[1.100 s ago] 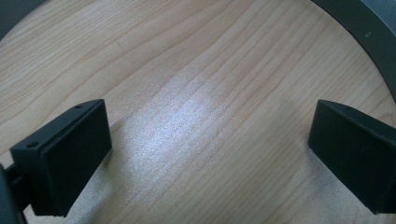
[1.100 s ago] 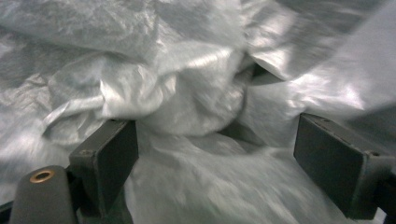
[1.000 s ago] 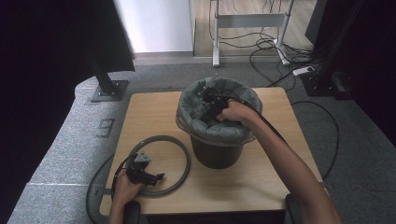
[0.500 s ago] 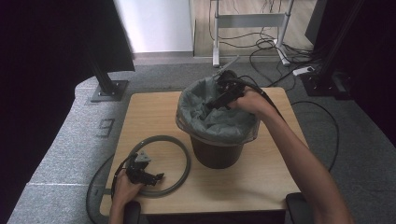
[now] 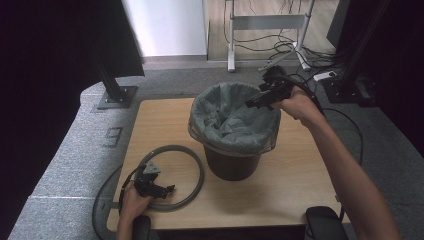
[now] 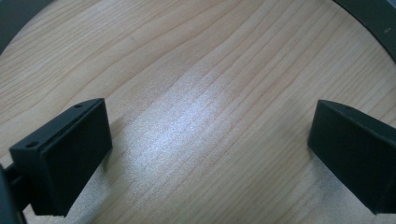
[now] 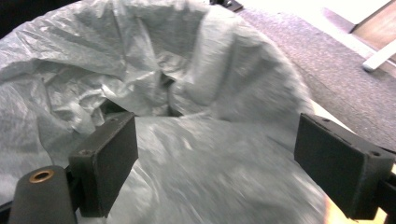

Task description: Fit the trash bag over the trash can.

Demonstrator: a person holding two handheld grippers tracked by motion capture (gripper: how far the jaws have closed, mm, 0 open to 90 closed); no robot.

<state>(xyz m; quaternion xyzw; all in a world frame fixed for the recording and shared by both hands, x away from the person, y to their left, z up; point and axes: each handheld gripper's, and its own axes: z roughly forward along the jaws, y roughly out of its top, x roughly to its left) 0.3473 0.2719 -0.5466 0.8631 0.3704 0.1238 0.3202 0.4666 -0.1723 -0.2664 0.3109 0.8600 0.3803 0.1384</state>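
Right gripper (image 5: pixel 255 101) gaping, empty, above bag (image 5: pixel 235 122) rim, likely to seat it; left gripper (image 5: pixel 162 190) wide, empty, resting inside ring (image 5: pixel 197 167).

No readable text, label, brand, number or sign anywhere; bin liner (image 5: pixel 232 120) plain grey, unprinted; bin (image 5: pixel 231 162) dark, unmarked; ring (image 5: pixel 172 177) bare; table (image 5: pixel 285 185) plain wood grain, no markings; jaws of both grippers plain black, no lettering in gripper views; background items in high view too small and dim to show any writing.
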